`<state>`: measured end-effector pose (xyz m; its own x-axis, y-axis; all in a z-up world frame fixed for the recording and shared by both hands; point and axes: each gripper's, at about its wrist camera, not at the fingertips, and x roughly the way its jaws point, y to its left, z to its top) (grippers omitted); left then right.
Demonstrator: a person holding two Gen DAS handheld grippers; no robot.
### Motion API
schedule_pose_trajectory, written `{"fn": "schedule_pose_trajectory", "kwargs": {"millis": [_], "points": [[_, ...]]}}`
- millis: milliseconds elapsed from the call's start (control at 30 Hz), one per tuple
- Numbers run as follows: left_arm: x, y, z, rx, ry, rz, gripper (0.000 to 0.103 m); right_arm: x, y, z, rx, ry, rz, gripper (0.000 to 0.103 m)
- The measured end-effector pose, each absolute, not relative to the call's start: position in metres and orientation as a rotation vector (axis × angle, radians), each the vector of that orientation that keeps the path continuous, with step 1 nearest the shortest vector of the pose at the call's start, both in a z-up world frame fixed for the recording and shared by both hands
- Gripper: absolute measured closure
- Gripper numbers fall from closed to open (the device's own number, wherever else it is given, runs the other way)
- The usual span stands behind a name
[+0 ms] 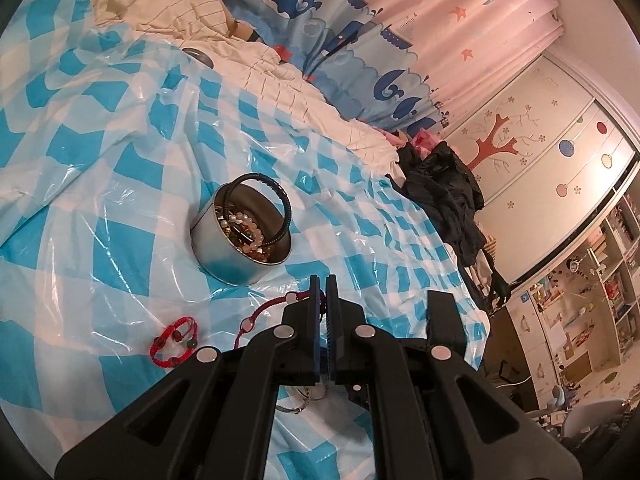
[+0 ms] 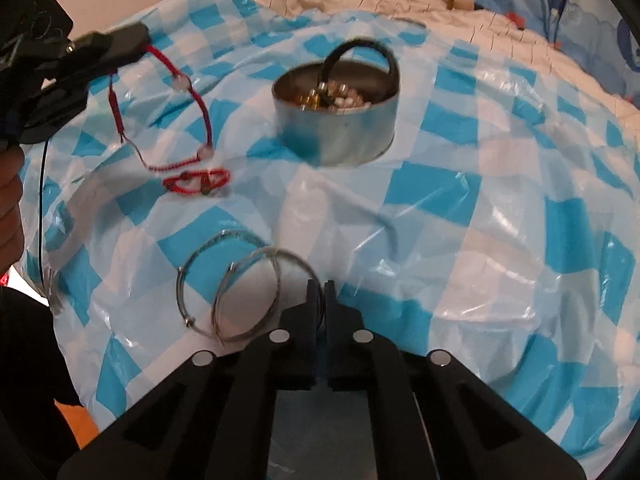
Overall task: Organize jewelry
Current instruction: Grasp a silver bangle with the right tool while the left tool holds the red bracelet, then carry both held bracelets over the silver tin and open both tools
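My left gripper [image 1: 324,280] is shut on a red cord bracelet with pale beads [image 1: 264,314]. In the right wrist view that bracelet [image 2: 200,108] hangs from the left gripper [image 2: 142,38] above the blue-and-white checked plastic sheet [image 2: 440,200]. A second red bracelet with dark beads [image 1: 174,342] [image 2: 196,180] lies flat on the sheet. The round metal tin [image 1: 240,240] [image 2: 340,120] holds pearl and gold beads, and a black bangle [image 1: 276,200] leans over its rim. My right gripper [image 2: 320,286] is shut on the edge of a silver bangle [image 2: 240,280]. Another silver ring [image 2: 188,272] overlaps it.
The sheet covers a bed with cream bedding [image 1: 168,4] and a whale-print curtain [image 1: 360,20] behind it. A pile of dark clothes [image 1: 440,184] sits at the bed's far edge, near a wardrobe [image 1: 540,152] and shelves [image 1: 592,300]. A person's hand [image 2: 8,208] shows at the left.
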<state>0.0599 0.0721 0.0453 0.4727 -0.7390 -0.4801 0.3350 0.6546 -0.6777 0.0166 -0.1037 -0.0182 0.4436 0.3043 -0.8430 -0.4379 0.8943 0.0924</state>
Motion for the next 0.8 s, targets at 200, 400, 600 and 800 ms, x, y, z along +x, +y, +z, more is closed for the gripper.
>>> {"fn": "schedule_pose_trajectory", "kwargs": {"millis": [200,400,600,800], "points": [[0.079,0.057,0.051,-0.543,0.819,-0.694,0.101,0.027,-0.125,0.017,-0.024,0.833,0.388,0.100],[0.109,0.040,0.053,-0.583,0.786,-0.672,0.101,0.046,-0.124,0.034,0.009,0.719,0.345,0.100],[0.139,0.031,0.040,-0.594,0.797,-0.581,0.100,0.077,-0.116,0.044,-0.042,0.654,0.271,0.100],[0.150,0.037,0.013,-0.530,0.928,-0.409,0.096,0.094,-0.094,0.038,-0.127,0.619,0.247,0.100]]}}
